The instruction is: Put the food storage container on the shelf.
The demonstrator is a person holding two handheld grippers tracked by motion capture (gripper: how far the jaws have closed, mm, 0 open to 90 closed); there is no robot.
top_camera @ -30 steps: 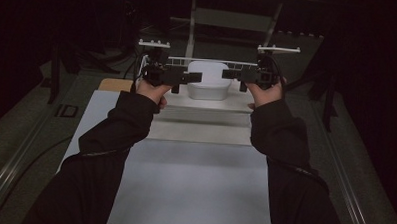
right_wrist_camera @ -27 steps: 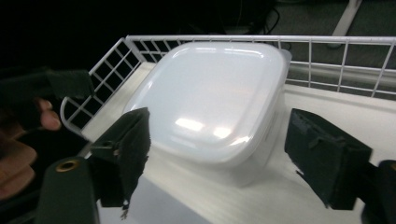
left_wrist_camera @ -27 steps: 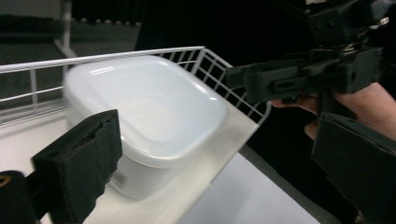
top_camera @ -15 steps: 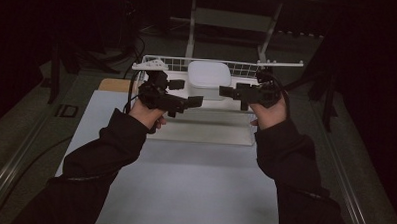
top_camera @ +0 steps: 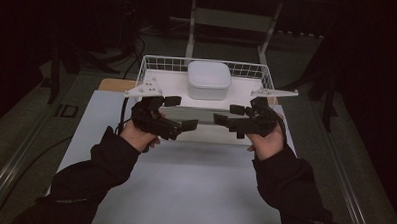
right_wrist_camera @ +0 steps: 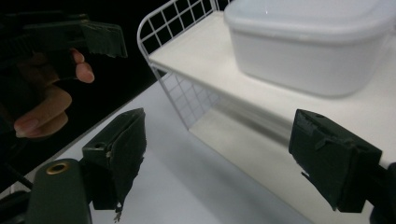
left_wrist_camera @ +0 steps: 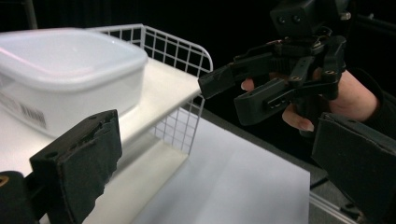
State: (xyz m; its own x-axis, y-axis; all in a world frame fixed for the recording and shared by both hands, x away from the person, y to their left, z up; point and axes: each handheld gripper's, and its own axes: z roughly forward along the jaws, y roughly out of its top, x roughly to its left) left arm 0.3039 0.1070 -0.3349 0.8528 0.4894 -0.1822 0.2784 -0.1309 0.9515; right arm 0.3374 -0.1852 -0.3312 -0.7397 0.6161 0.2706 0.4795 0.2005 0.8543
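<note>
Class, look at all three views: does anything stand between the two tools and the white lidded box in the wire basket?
Nothing visible. The left tool and right tool, both open and empty, face each other before the basket. Its near side looks open, leaving the box unobstructed.

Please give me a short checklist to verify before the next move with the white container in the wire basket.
1. Left hand-held gripper open, nothing between its jaws: ok.
2. Right hand-held gripper open, nothing held: ok.
3. White container upright on the board in the wire basket: ok.
4. Container's lid fully sealed: cannot tell.
5. The two grippers apart, not touching: ok.
6. White mat bare in front of the basket: ok.
</note>
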